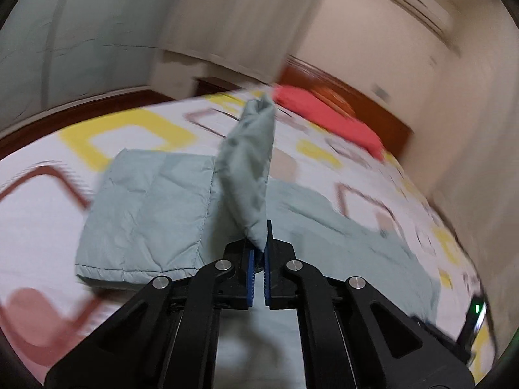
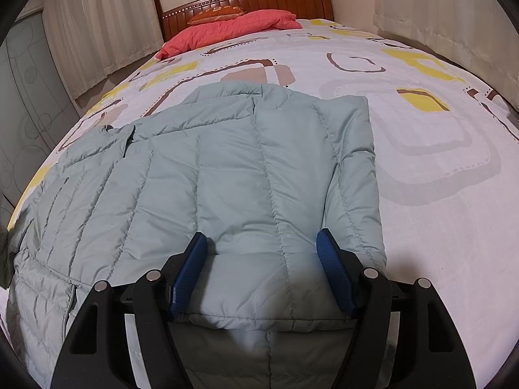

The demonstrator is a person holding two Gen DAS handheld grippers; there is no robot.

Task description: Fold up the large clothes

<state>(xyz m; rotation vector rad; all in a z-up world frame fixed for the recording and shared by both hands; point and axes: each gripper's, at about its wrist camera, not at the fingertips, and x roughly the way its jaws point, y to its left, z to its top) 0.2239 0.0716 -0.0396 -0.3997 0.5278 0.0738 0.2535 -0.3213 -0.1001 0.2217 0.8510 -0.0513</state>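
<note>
While your left gripper (image 1: pixel 258 253) clamps the lifted sleeve (image 1: pixel 248 168) of the jacket (image 2: pixel 233 175) on the bed (image 2: pixel 438 194), carry it flat across the body, keeping your right gripper (image 2: pixel 262 269), jaws wide, pressing the hem.

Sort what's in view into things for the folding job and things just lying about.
For the job:
- pale green puffer jacket
- left gripper, shut on a jacket sleeve
- right gripper, open

Just lying about:
- pink quilt
- orange cushion
- patterned bedsheet
</note>
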